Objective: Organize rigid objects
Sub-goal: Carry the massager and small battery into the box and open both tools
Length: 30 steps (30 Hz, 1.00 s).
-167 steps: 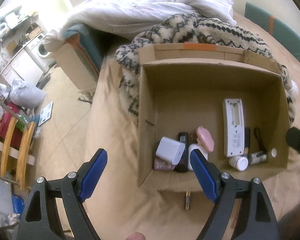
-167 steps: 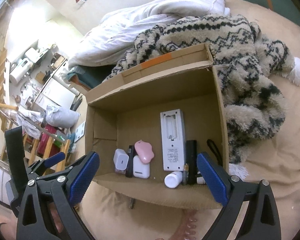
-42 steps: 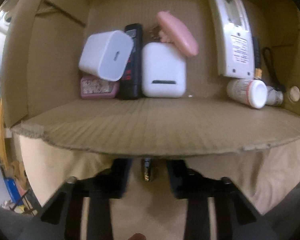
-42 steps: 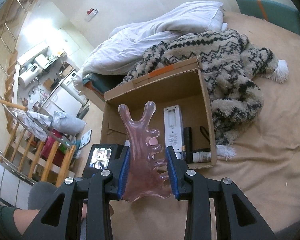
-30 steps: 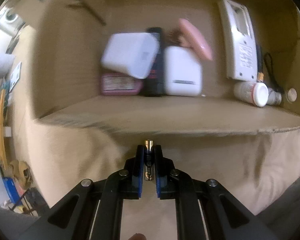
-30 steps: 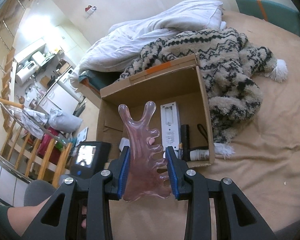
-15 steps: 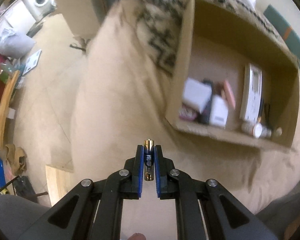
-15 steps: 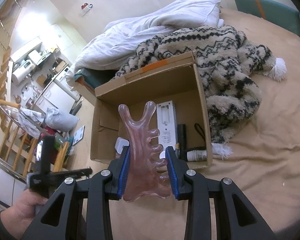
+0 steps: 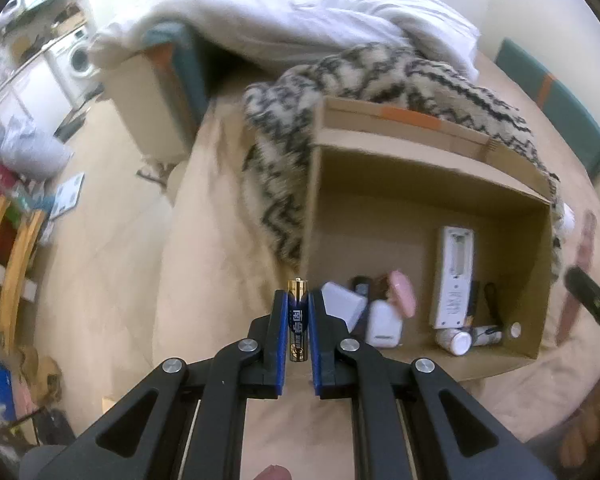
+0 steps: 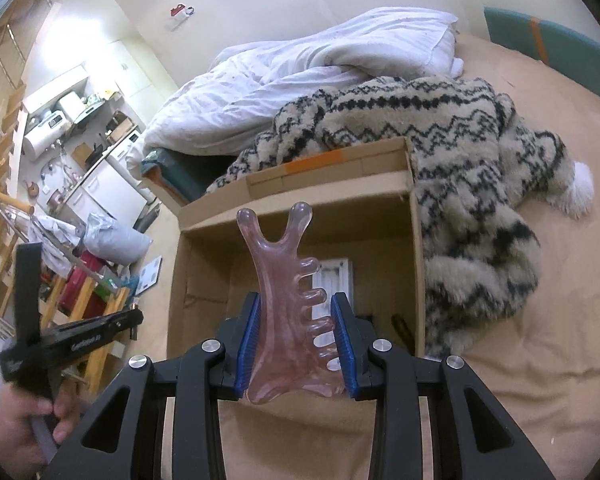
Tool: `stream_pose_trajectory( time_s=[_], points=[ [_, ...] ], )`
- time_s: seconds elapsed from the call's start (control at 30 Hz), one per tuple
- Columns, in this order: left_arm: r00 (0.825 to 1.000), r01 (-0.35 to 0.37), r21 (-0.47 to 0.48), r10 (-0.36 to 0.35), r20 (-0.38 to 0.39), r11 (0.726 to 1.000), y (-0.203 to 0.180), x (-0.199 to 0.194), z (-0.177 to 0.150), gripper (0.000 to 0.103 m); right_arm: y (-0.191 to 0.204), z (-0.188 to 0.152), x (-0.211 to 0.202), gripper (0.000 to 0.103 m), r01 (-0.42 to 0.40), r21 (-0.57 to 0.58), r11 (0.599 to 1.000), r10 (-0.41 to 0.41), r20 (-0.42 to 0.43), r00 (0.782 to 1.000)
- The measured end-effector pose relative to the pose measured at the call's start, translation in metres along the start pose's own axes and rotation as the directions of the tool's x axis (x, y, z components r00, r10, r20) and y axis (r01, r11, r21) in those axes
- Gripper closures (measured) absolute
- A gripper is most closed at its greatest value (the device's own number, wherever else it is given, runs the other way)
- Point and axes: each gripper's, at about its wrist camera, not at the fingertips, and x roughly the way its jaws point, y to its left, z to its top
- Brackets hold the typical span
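Holding a small battery (image 9: 298,320) in the left gripper (image 9: 298,334), jaws squeezed tight on its sides. Standing straight up between the blue pads, gold tip on top, long way pointing forward along the fingers. Dark blue wrap with pale marks, gold at both ends.

Cardboard box (image 9: 420,148) sitting ahead and a bit to the right of that gripper, open on top, resting on the tan bed cover (image 9: 228,272). Near left corner of the box just past the battery tip. So a short trip forward and right to get over the opening, then a drop, most likely. Left gripper nearer to the box's left side, where the white charger block (image 9: 342,306), white case (image 9: 384,324) and pink thing (image 9: 402,294) lie close together. White remote (image 9: 454,276) and a little bottle (image 9: 454,338) lying more to the right.

Holding a pink see-through comb tool (image 10: 290,304) in the right gripper (image 10: 294,344), jaws closed on its wide bottom part. Standing up tall, two rounded horns on top, stubby teeth poking out to the right side. Right gripper hanging over the box's near edge, box straight ahead and below.

Fuzzy zigzag blanket (image 10: 460,152) bunched up behind and beside the box, touching it. White duvet (image 10: 308,80) farther back.

Both things up in the air, not in the box yet
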Motion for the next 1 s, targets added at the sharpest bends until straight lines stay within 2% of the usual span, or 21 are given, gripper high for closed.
stream_pose_trajectory(
  time_s=[0.17, 0.4, 0.73, 0.83, 1.0],
  points=[
    [1.000, 0.009, 0.023, -0.009, 0.000, 1.000, -0.022, 0.010, 0.012, 0.094, -0.003, 0.011, 0.021, 0.067, 0.008, -0.001, 1.000, -0.008, -0.017, 1.000],
    [1.000, -0.016, 0.072, 0.017, -0.011, 0.997, -0.047, 0.038, 0.014, 0.094, -0.015, 0.008, 0.055, 0.067, 0.019, 0.048, 0.999, -0.014, -0.100, 0.995],
    [0.998, -0.048, 0.145, 0.052, -0.024, 0.988, -0.077, 0.078, 0.018, 0.094, -0.024, -0.002, 0.081, 0.067, 0.063, 0.053, 0.997, -0.051, -0.206, 0.977],
    [0.997, -0.067, 0.184, 0.072, -0.025, 0.981, -0.085, 0.089, 0.016, 0.094, -0.023, -0.005, 0.087, 0.067, 0.048, 0.061, 0.997, -0.032, -0.234, 0.972],
    [0.994, -0.085, 0.204, 0.097, -0.048, 0.975, -0.089, 0.107, 0.012, 0.094, -0.019, -0.010, 0.095, 0.067, 0.076, 0.030, 0.997, -0.065, -0.270, 0.961]
  ],
)
